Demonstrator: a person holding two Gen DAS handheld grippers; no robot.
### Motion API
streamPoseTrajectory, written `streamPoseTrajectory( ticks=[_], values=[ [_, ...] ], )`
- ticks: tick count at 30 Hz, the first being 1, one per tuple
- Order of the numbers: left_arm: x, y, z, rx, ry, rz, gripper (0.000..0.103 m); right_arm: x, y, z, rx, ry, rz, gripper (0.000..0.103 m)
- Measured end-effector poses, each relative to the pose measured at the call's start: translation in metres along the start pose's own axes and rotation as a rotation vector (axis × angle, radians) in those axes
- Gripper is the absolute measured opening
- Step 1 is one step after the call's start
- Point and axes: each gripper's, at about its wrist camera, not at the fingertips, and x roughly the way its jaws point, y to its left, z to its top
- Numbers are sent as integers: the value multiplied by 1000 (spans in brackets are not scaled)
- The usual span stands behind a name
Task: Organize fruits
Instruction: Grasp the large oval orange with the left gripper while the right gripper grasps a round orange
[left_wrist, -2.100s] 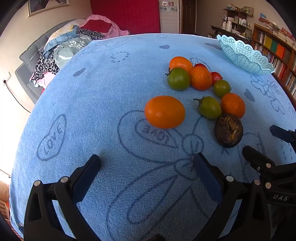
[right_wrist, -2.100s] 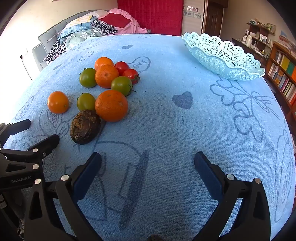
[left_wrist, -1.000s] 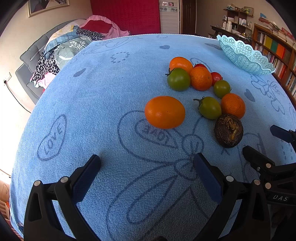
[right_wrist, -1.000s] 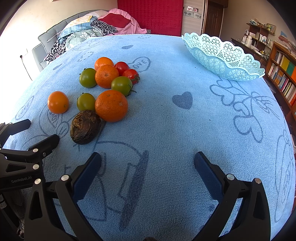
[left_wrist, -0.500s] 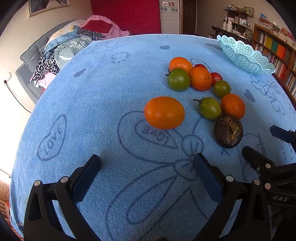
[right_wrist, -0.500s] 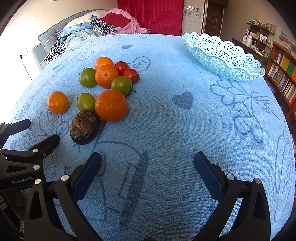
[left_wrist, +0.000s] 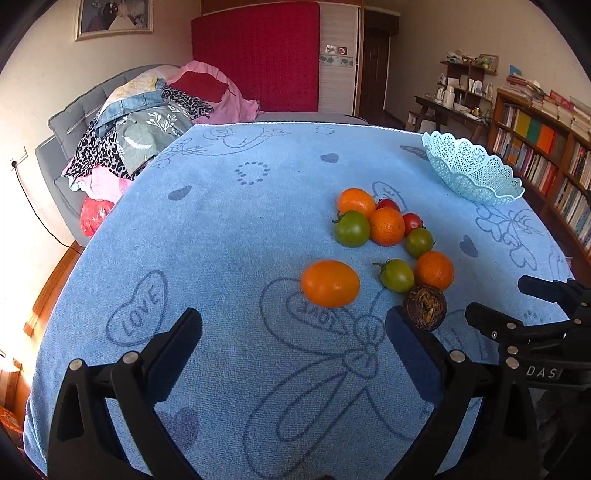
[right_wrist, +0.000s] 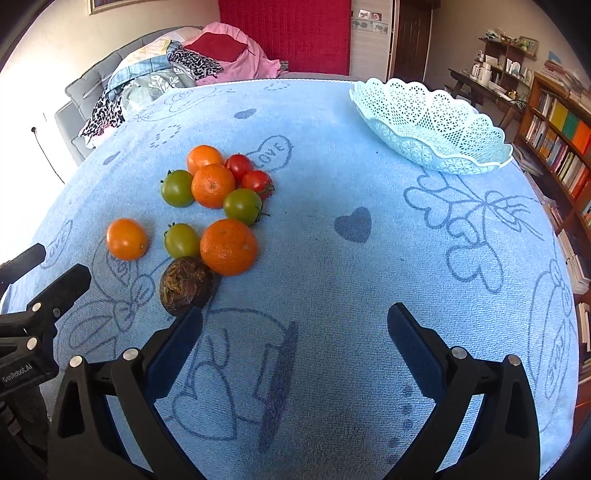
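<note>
Orange fruit (left_wrist: 330, 283), oval, smooth, one item: it lies alone on the blue towel (left_wrist: 221, 240), apart from the heap and on the heap's left side, long axis running across our left claw's line of sight. We hold the left claw (left_wrist: 291, 326) wide open and empty, low over the near edge of the towel; the fruit sits straight ahead of it, a little right of the midline between the two blue pads.

Heap, remaining items: three green tomatoes, two red tomatoes, three round oranges, all touching or just beside one another toward the middle of the towel. Dark brown rough fruit (right_wrist: 186, 286), one item: nearest the near edge, touching the large orange (right_wrist: 228, 246) behind it.

Right claw (right_wrist: 294, 319): wide open, empty, also low by the near edge. The brown fruit lies just ahead of its left fingertip and outside the gap, so we judge that claw would need to shift left to take it.

Basket (right_wrist: 436, 144), pale blue lattice plastic, no fruit visible inside: it stands at the far right corner of the towel, well apart from the heap and on the right claw's side.

Judgement: the left claw is better lined up for a first pick, the lone orange fruit; the right claw is nearer the basket.
</note>
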Motion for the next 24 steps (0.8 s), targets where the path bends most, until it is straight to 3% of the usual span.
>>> streamPoseTrajectory(
  ticks=[6,13,20,24],
  values=[
    [1,7,3,11,-2,-4,98,-10,-21,-1,121,-25,75,101],
    [9,2,7,69,9,-4,98,-3,-15,4,119,-23,152,100],
    [19,1,16,63,34,-30,93,11,6,19,74,8,244,79],
    [27,7,19,37,66,-75,86,20,11,25,50,21,253,67]
  ],
)
